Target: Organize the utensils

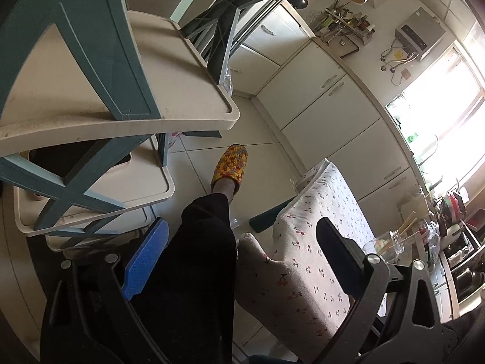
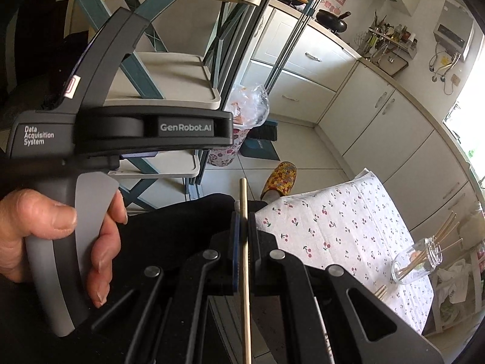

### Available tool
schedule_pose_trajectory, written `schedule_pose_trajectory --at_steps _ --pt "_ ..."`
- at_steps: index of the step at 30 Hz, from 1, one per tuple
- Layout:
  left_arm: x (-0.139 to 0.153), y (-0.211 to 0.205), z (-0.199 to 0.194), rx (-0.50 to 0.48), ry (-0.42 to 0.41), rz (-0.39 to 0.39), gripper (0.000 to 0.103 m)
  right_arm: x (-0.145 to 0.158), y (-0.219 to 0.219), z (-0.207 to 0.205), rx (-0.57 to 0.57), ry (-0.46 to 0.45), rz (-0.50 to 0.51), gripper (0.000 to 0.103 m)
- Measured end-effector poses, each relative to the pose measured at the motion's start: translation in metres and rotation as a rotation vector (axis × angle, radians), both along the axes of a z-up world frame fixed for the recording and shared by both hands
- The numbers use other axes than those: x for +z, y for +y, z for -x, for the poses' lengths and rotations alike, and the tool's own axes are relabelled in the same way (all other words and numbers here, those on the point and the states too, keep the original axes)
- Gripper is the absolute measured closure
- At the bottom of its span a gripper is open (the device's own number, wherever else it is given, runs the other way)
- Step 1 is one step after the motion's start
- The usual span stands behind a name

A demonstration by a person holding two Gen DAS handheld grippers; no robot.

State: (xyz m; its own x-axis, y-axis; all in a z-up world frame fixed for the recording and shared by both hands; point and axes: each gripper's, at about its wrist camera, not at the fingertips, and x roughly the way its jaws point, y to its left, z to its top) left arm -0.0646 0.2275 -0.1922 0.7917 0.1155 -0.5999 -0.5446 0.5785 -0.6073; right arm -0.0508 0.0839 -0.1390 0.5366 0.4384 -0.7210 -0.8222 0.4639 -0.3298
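Note:
My right gripper [image 2: 244, 223] is shut on a wooden chopstick [image 2: 245, 261] that stands upright between its jaws, held off the table's left edge above a dark trouser leg. A clear glass jar [image 2: 416, 261] with several chopsticks stands on the cherry-print tablecloth [image 2: 339, 227] at the right; it also shows in the left wrist view [image 1: 386, 244]. Loose chopstick ends [image 2: 381, 291] lie on the cloth near the jar. My left gripper [image 1: 242, 242] is open and empty, off the table's near corner [image 1: 303, 273]. Its body [image 2: 121, 127] fills the left of the right wrist view.
A beige and teal shelf rack [image 1: 121, 97] stands close on the left. A person's foot in a yellow slipper [image 1: 230, 163] is on the tiled floor. White cabinets [image 1: 327, 106] run along the back. A bin with a plastic bag [image 2: 242, 112] and a broom [image 2: 291, 48] stand by the rack.

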Motion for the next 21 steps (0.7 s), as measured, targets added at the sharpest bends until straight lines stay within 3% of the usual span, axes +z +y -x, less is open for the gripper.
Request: schedule_pose_trajectory --at_steps 13,21 --pt "0.0 -0.004 -0.005 0.005 0.005 -0.02 0.009 0.002 -0.003 -0.009 -0.019 -0.001 -0.016 0.097" --pt "0.023 -0.034 -0.036 -0.093 -0.041 -0.159 0.009 0.004 -0.043 -0.042 -0.157 0.016 -0.089 0.097"
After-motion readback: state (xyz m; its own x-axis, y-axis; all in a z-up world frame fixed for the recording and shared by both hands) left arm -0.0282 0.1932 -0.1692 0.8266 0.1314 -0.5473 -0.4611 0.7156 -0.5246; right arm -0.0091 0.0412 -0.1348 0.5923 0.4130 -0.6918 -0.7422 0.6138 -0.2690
